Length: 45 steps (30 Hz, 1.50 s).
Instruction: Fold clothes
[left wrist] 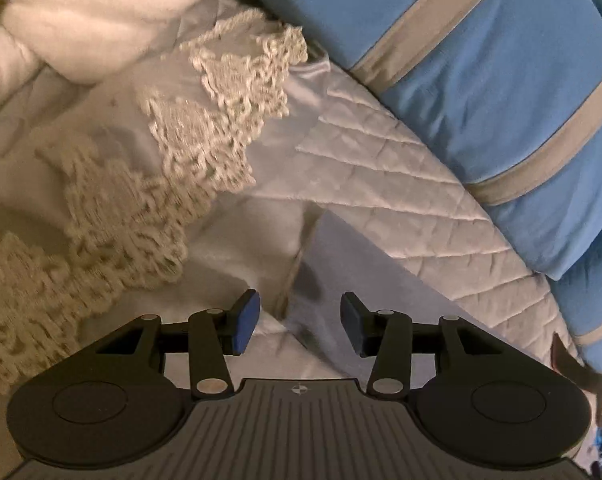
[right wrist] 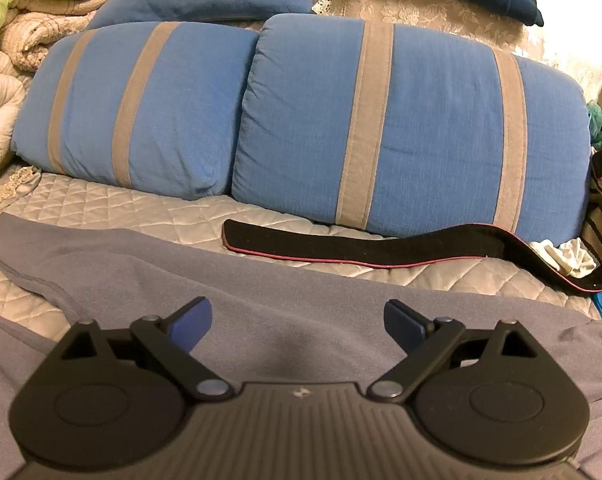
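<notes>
The left claw (left wrist: 299,322) pointed down at the bed, and its jaws stood apart with nothing between them. Just past its fingertips lay a corner of the grey-blue cloth (left wrist: 333,280), flat on the quilt (left wrist: 401,184). A white lace cloth (left wrist: 205,136) lay crumpled to the far left of it. A blue pillow (left wrist: 481,80) with grey stripes sat to the far right.

The right claw (right wrist: 297,326) was spread wide and held nothing. It hung over the grey-blue cloth (right wrist: 261,292), which stretched across the near part of the quilt (right wrist: 141,208) from left to right. Past the cloth lay a black strap (right wrist: 361,246) with a red edge. Behind the strap, two blue striped pillows (right wrist: 421,128) sat side by side, touching. More clothes (right wrist: 33,8) were piled at the far left.
</notes>
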{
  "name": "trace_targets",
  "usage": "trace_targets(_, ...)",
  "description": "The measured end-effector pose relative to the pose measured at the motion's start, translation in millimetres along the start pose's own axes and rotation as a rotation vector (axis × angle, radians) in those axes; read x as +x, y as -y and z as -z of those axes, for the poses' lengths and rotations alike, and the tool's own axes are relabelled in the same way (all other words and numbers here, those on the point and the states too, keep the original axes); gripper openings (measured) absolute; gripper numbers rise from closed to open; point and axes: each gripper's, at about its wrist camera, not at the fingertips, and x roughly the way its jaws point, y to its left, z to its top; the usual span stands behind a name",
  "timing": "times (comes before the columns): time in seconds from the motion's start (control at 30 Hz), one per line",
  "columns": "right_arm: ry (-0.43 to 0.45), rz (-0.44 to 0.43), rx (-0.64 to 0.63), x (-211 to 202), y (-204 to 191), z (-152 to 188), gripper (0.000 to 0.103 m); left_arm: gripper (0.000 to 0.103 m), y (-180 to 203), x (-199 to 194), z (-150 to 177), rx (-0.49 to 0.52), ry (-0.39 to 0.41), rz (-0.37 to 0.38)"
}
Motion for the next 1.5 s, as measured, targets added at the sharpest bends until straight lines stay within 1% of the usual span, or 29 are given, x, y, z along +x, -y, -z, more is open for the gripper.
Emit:
trace_targets(0.03, 0.0, -0.001, 0.0, -0.2, -0.1, -0.3, 0.098, 0.033, 3.0, 0.0, 1.3, 0.012, 0.004, -0.021)
trace_targets(0.07, 0.001, -0.003, 0.0, -0.6, -0.1, -0.5, 0.098, 0.017, 6.1, 0.4, 2.5, 0.031, 0.004, -0.053)
trace_targets(0.1, 0.002, -0.005, 0.001, -1.1, 0.3, -0.4, 0.098, 0.013, 8.7, 1.2, 3.6, 0.055, 0.007, -0.078)
trace_targets(0.17, 0.0, -0.004, 0.001, -1.0, 0.5, -0.4, 0.098, 0.009, 12.6, 1.7, 5.8, 0.101, 0.02, -0.109)
trace_targets(0.23, 0.0, -0.003, 0.0, -0.9, 0.5, -0.4, 0.098, 0.008, 16.8, 1.5, 8.4, 0.153, 0.041, -0.131)
trace_targets(0.27, 0.0, -0.003, -0.001, -0.9, 0.3, -0.4, 0.098, 0.008, 21.1, 2.3, 10.6, 0.202, 0.055, -0.151)
trace_targets(0.33, 0.001, -0.003, 0.0, -1.1, 0.0, -0.3, 0.098, 0.009, 34.4, 4.1, 18.0, 0.326, 0.09, -0.214)
trace_targets(0.4, 0.0, -0.004, 0.001, -0.2, 0.7, -0.3, 0.098, 0.013, 47.3, 6.4, 24.9, 0.43, 0.121, -0.289)
trace_targets(0.47, -0.001, -0.005, -0.001, -0.2, 0.4, -0.3, 0.098, 0.015, 55.8, 6.9, 27.3, 0.494, 0.137, -0.366)
trace_targets(0.57, 0.001, -0.009, -0.003, -0.7, 0.6, -0.7, 0.098, 0.015, 61.9, -2.7, 26.9, 0.528, 0.169, -0.42)
trace_targets(0.67, 0.005, -0.028, -0.003, -2.3, 0.9, -0.6, 0.098, 0.019, 70.2, -23.9, 30.7, 0.511, 0.192, -0.303)
trace_targets(0.73, 0.009, -0.049, -0.007, -3.7, 0.2, -0.3, 0.097, 0.024, 86.0, -37.5, 41.5, 0.533, 0.215, -0.238)
trace_targets(0.87, 0.021, -0.114, -0.04, -8.2, -6.7, 0.9, 0.096, 0.024, 125.9, -51.9, 71.4, 0.607, 0.257, -0.123)
trace_targets(0.93, 0.025, -0.149, -0.063, -10.0, -10.5, 2.0, 0.094, 0.024, 146.3, -52.6, 87.7, 0.64, 0.257, -0.063)
trace_targets(1.0, 0.028, -0.196, -0.089, -12.3, -14.2, 3.4, 0.091, 0.024, 164.7, -49.1, 102.5, 0.662, 0.249, -0.02)
trace_targets(1.1, 0.025, -0.269, -0.142, -16.3, -23.3, 5.3, 0.087, 0.024, 190.5, -39.8, 126.4, 0.723, 0.238, 0.017)
trace_targets(1.2, -0.004, -0.312, -0.23, -18.1, -29.8, 11.3, 0.086, 0.024, 210.0, -25.0, 152.6, 0.829, 0.244, -0.02)
trace_targets(1.27, -0.029, -0.316, -0.279, -17.8, -33.7, 16.6, 0.083, 0.024, 215.9, -18.7, 169.0, 0.881, 0.249, -0.029)
trace_targets(1.33, -0.044, -0.314, -0.303, -16.9, -35.7, 19.4, 0.084, 0.024, 218.5, -17.5, 183.5, 0.942, 0.255, 0.009)
trace_targets(1.4, -0.048, -0.313, -0.296, -15.9, -35.9, 18.3, 0.084, 0.024, 218.6, -21.0, 195.7, 1.033, 0.264, 0.059)
trace_targets(1.5, -0.046, -0.316, -0.286, -16.9, -35.7, 17.4, 0.085, 0.029, 221.2, -26.2, 210.9, 1.172, 0.292, 0.086)
